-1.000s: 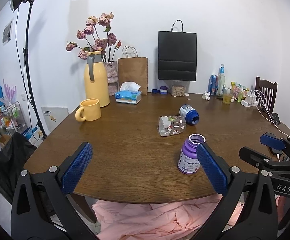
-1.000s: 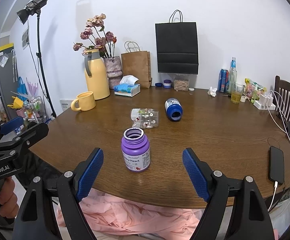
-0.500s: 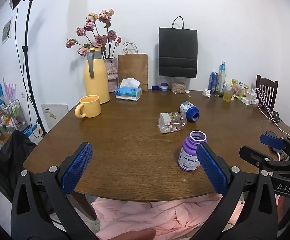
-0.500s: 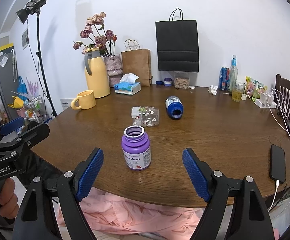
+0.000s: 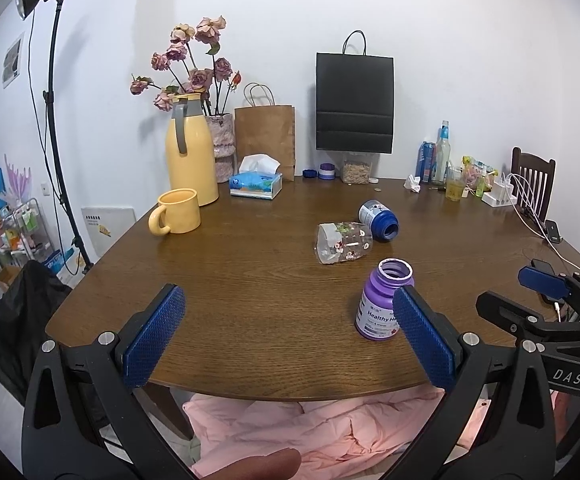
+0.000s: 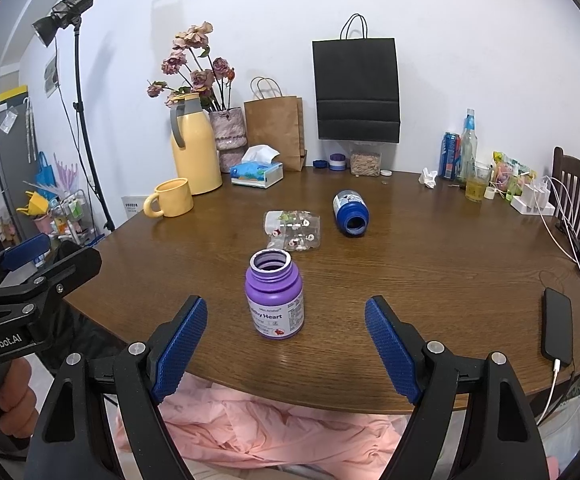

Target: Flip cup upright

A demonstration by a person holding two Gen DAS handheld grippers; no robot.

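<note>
Both tongs stand wide open and hold nothing. Left gripper (image 5: pixel 286 334) hovers over the near edge of the table (image 5: pixel 250 280); right gripper (image 6: pixel 286 344) hovers at the same edge, further right.

The clear cup (image 6: pixel 294 229) lies on its side near the table centre, well apart from both grippers. In the right wrist view it sits beyond the upright purple bottle (image 6: pixel 274 300), which stands between the spread blue pads (image 6: pixel 182 346) (not touching either). In the left wrist view the clear cup (image 5: pixel 342 242) lies ahead and to the right, with the purple bottle (image 5: pixel 381 300) partly covered by the right-hand pad (image 5: pixel 423 336).

A blue bottle (image 6: pixel 350 213) lies on its side just beside the cup, mouth toward the camera. Whether the two touch cannot be told. The purple bottle's label is cut off in the left wrist view.

The table is dark brown wood. At its far side stand a yellow mug (image 5: pixel 176 213), a yellow flask (image 5: pixel 190 156), a tissue box (image 5: pixel 256 184), a brown paper bag (image 5: pixel 265 136) and a black paper bag (image 5: pixel 354 104) against a white wall. A phone (image 6: pixel 557 326) lies at the right edge. Pink cloth (image 6: pixel 274 428) lies below the table.
</note>
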